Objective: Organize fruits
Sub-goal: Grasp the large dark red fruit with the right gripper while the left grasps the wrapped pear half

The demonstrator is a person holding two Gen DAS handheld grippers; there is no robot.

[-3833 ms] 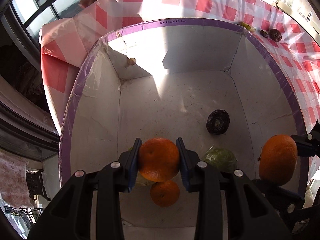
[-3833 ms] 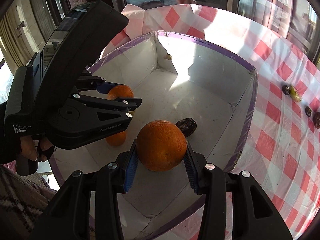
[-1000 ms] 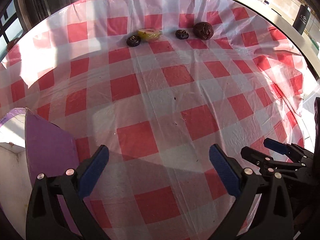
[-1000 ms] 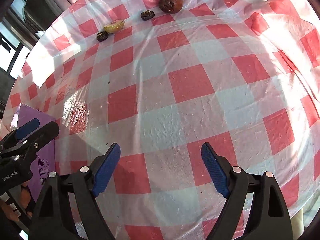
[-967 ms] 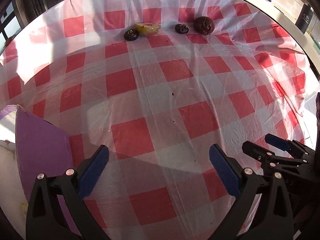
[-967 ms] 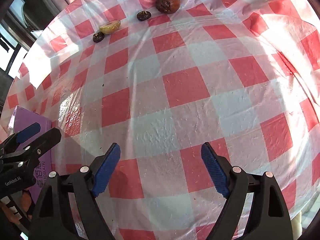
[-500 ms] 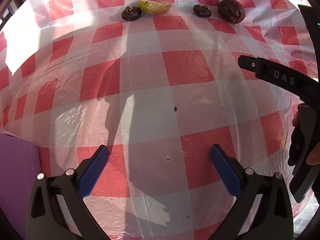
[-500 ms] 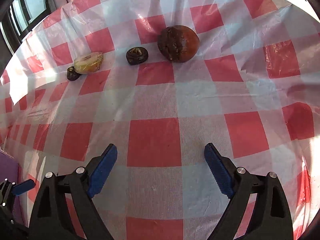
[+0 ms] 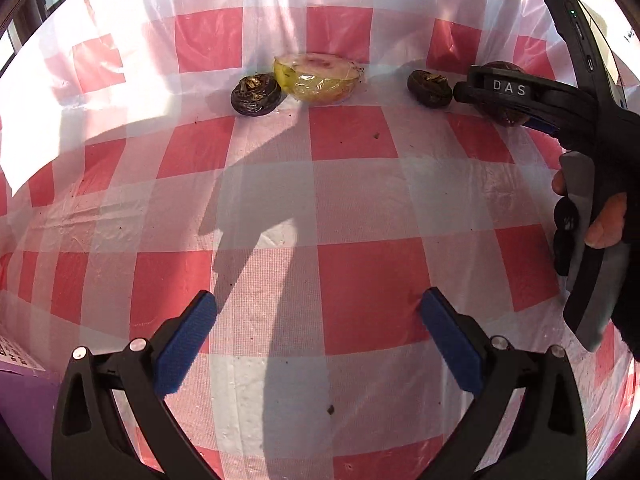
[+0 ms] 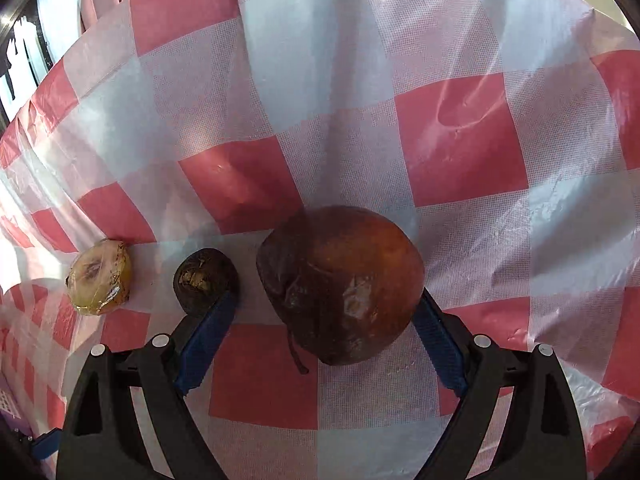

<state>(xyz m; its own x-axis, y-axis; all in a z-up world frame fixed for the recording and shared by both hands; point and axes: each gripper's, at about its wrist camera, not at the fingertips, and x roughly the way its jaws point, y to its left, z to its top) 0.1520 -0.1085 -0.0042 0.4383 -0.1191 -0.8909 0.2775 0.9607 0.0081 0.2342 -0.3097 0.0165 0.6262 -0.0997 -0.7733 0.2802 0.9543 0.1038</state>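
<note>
My right gripper is open around a big brown-red shrivelled fruit lying on the checked cloth; its jaws stand either side, not closed on it. A small dark wrinkled fruit sits just left of the left finger, and a wrapped yellow fruit half lies further left. My left gripper is open and empty above the cloth. Ahead of it lie a dark fruit, the wrapped yellow half and another dark fruit. The right gripper body hides most of the big fruit there.
A red-and-white checked plastic cloth covers the table. The purple corner of the box shows at the lower left of the left wrist view. The hand holding the right gripper is at the right edge.
Both grippers have moved forward toward the row of fruit. The right gripper now straddles the big brown fruit. The box has slid almost out of view.
</note>
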